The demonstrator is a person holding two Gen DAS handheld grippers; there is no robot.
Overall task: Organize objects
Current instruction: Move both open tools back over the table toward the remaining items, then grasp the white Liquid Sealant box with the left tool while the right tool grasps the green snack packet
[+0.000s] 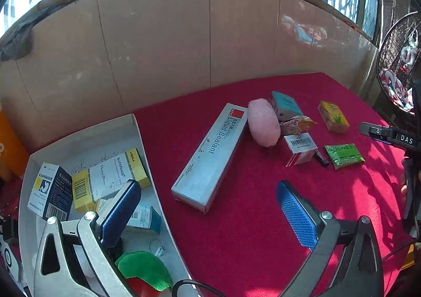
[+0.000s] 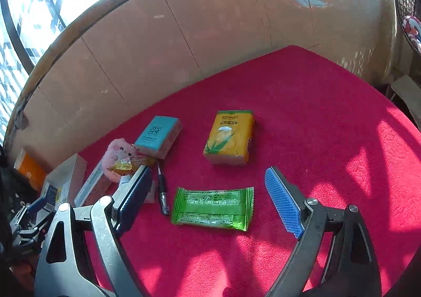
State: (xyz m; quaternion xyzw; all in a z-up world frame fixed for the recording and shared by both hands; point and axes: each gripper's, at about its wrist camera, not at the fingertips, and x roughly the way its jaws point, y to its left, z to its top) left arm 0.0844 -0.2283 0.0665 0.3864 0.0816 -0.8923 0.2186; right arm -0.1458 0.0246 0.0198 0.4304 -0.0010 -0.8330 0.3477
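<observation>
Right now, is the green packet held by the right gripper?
No, the green packet lies flat on the red cloth, and the right gripper is open above it.

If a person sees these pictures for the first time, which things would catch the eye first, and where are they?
The bright red cloth covering the table dominates both views. On it, the long grey Liquid Sealant box lies beside a white tray that already holds medicine boxes, with a fluffy pink toy just beyond the box. Nearer the open right gripper, a green packet lies between its blue-padded fingers, and a yellow pack sits further back.
</observation>
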